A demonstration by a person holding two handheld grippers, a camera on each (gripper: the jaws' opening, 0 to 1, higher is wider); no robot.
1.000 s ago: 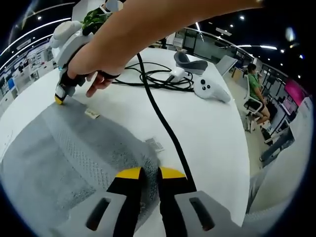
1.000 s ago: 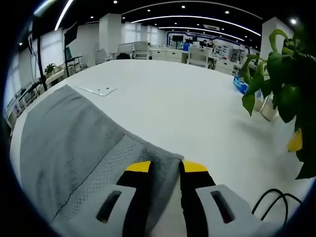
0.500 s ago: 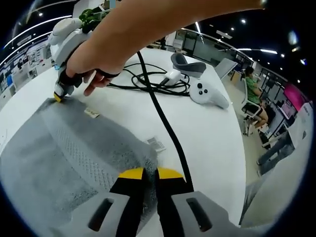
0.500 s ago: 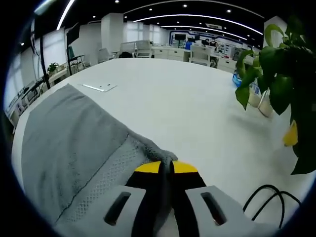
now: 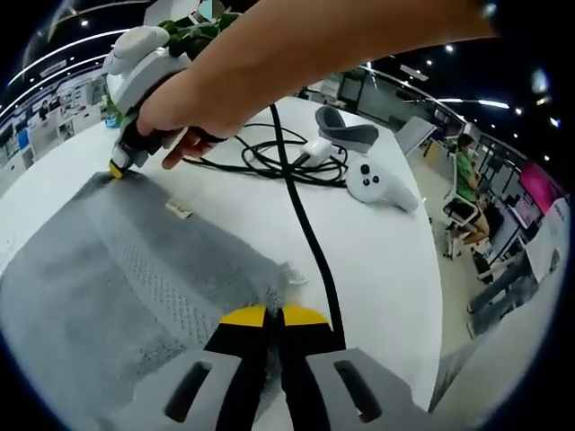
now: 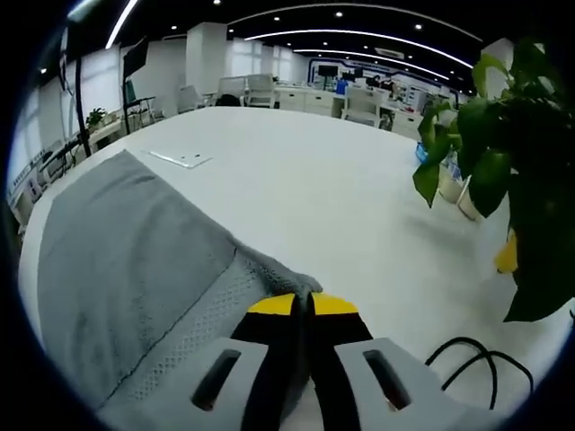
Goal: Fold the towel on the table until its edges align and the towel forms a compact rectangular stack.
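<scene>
Now each hand-held gripper, left [image 5: 267, 316] and right [image 6: 303, 305], is clamped on a towel [image 5: 99, 278] corner.

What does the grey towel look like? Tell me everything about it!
The towel is grey, soft-looking terry cloth with a knobbly woven band near one end. It lies spread flat on the white table. Small white tags stick out along its edge. The left gripper is shut on one corner, and the right gripper is shut on another, where the cloth bunches up a little.
</scene>
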